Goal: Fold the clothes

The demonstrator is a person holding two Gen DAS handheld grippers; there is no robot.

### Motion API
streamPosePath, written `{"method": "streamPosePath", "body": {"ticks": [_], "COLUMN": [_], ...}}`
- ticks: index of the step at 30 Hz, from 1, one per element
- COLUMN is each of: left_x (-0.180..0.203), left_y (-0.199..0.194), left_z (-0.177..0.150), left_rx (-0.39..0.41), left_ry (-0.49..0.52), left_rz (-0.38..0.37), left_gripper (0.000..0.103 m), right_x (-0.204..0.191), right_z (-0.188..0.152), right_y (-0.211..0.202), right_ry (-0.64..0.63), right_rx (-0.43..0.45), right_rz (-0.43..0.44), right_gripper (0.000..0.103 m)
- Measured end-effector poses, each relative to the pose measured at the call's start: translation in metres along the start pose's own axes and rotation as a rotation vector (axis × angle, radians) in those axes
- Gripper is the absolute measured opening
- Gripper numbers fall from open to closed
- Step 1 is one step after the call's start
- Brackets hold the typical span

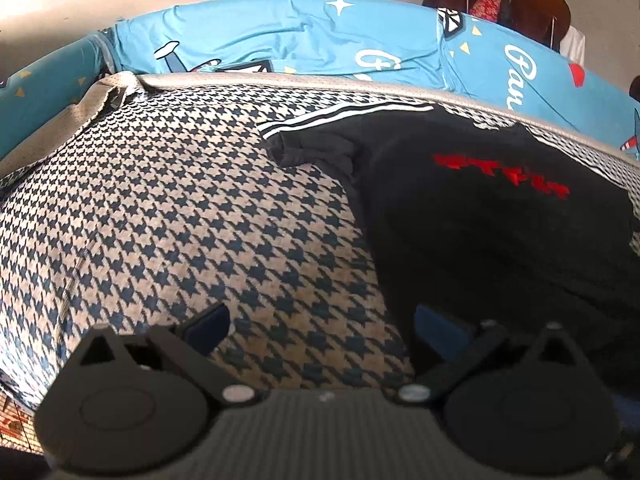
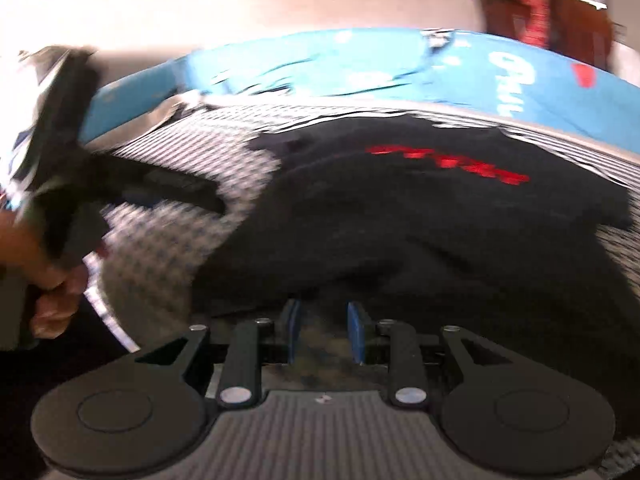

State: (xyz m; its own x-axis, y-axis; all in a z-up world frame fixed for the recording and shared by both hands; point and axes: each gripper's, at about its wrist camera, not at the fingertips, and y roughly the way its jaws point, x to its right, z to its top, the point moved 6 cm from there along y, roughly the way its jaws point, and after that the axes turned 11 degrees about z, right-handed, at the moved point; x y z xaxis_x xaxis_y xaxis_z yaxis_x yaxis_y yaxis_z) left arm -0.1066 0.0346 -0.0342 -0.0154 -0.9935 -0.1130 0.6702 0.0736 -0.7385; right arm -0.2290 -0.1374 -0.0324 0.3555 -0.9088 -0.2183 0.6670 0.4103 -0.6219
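On the far left of the right wrist view we see a hand (image 2: 52,300) gripping the handle of the left gripper (image 2: 188,196), which is blurred and reaches out over the houndstooth cover (image 1: 180,208). In the left wrist view, that left gripper (image 1: 320,328) has its two fingers spread wide; the left blue pad (image 1: 208,322) sits over the bare houndstooth cover and the right one lies over the near left edge of the black T-shirt (image 1: 500,216). Nothing is between them but cover and the shirt's edge.

The black T-shirt lies spread on the right part of the houndstooth cover, with red lettering (image 1: 504,176) across it and a sleeve with white stripes (image 1: 340,118) pointing left at the far side. Behind the cover runs a blue cartoon-print sheet (image 1: 300,36).

In the right wrist view, the right gripper (image 2: 324,328) is at the shirt's near edge, its blue pads partly apart with a narrow gap; blur keeps us from telling whether cloth sits between them.
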Motion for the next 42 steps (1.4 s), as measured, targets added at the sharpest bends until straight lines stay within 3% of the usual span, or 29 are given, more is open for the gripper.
{"method": "streamPosePath", "body": {"ticks": [4,12,17,22,31,34,37,42], "left_x": [-0.005,-0.015,-0.024,-0.034,-0.044,-0.048,-0.050,-0.046], "left_y": [-0.002,-0.007,-0.010,-0.012,-0.008,-0.007,-0.006,-0.005], "left_z": [0.001,0.004,0.007,0.010,0.014,0.015,0.016,0.017], "left_rx": [0.002,0.011,0.025,0.042,0.037,0.034,0.031,0.032], "left_ry": [-0.021,-0.054,-0.081,-0.106,-0.144,-0.168,-0.194,-0.190], "left_rz": [-0.001,-0.011,-0.004,0.012,0.019,0.020,0.013,0.011], "left_gripper": [0.103,0.103,0.103,0.103,0.103,0.103,0.103,0.103], "right_x": [-0.028,-0.028,-0.038,-0.029,0.012,0.011,0.002,0.004], "right_z": [-0.001,0.005,0.022,0.046,0.070,0.068,0.065,0.063], "right_y": [0.019,0.046,0.052,0.071,0.113,0.103,0.093,0.097], "right_ry": [-0.054,0.060,0.014,-0.031,0.064,0.038,-0.070,-0.092], "right_rx": [-0.039,-0.062,0.012,0.048,0.021,0.030,0.052,0.041], "right_rz": [0.084,0.139,0.112,0.102,0.070,0.064,0.021,0.011], "right_gripper": [0.026,0.028,0.021,0.021,0.022,0.030,0.041,0.042]}}
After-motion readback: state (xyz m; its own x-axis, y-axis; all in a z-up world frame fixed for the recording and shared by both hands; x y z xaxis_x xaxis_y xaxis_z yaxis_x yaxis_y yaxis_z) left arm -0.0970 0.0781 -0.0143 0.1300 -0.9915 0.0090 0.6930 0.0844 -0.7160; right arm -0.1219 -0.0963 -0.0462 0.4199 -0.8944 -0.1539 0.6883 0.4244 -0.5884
